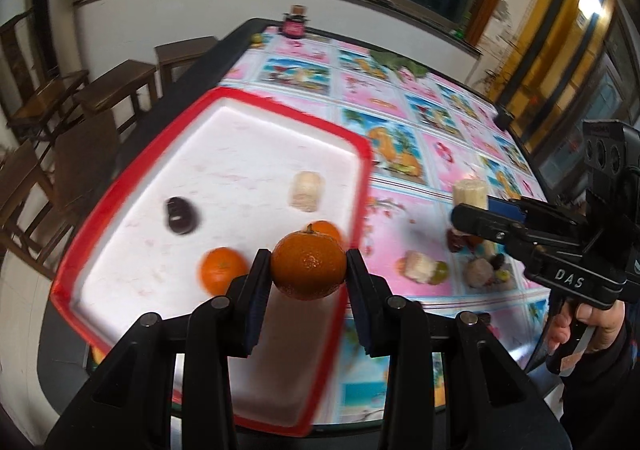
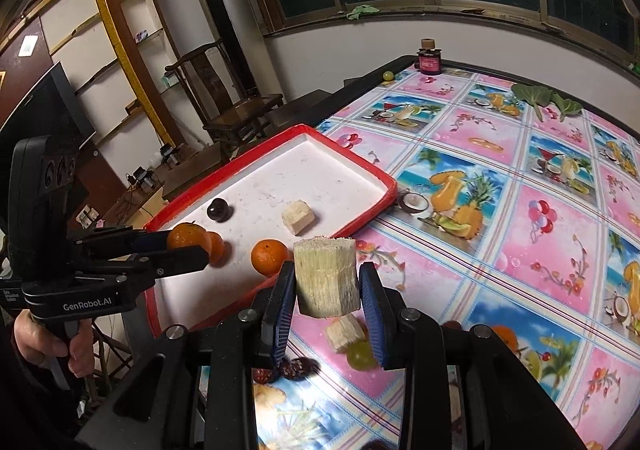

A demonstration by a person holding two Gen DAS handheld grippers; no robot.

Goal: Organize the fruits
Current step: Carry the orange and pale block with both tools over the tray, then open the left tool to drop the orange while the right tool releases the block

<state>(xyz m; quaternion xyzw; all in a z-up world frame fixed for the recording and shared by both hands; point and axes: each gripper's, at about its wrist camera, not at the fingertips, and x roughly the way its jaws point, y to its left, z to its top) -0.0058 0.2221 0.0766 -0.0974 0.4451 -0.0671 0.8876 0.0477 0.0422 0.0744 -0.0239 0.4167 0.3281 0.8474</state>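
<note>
On the left lies the red-rimmed white plastic tray (image 1: pixel 212 153), set on the desk (image 1: pixel 404 109) with its pink and blue fruit-print cloth. It already holds a dark round fruit (image 1: pixel 182 215), a pale cut sugarcane chunk (image 1: pixel 306 191) and two small oranges (image 1: pixel 222 270), the second (image 1: pixel 326 230) partly hidden. Above the tray's near right part hangs the left tool (image 1: pixel 308 270), its two pads pressed against a round orange mandarin (image 1: pixel 308 264) which it holds clear of the tray floor.

Further right, on the cloth, a loose heap waits: another cane piece with a green grape (image 1: pixel 422 266), dark red dates (image 1: pixel 456 240) and a brownish round fruit (image 1: pixel 478 272). Over this heap is the right tool (image 2: pixel 328 286), clamped on a pale fibrous cylinder of sugarcane (image 2: pixel 325 276), lifted off the desk just beside the tray's near edge.

Both hands appear to be mid-carry, in the step of moving fruit from the heap into the tray. Next, the left should lower the mandarin beside the other oranges and release it gently, since it will roll. The right needs to travel leftward over the red rim and set its cane near the chunk already there.
</note>
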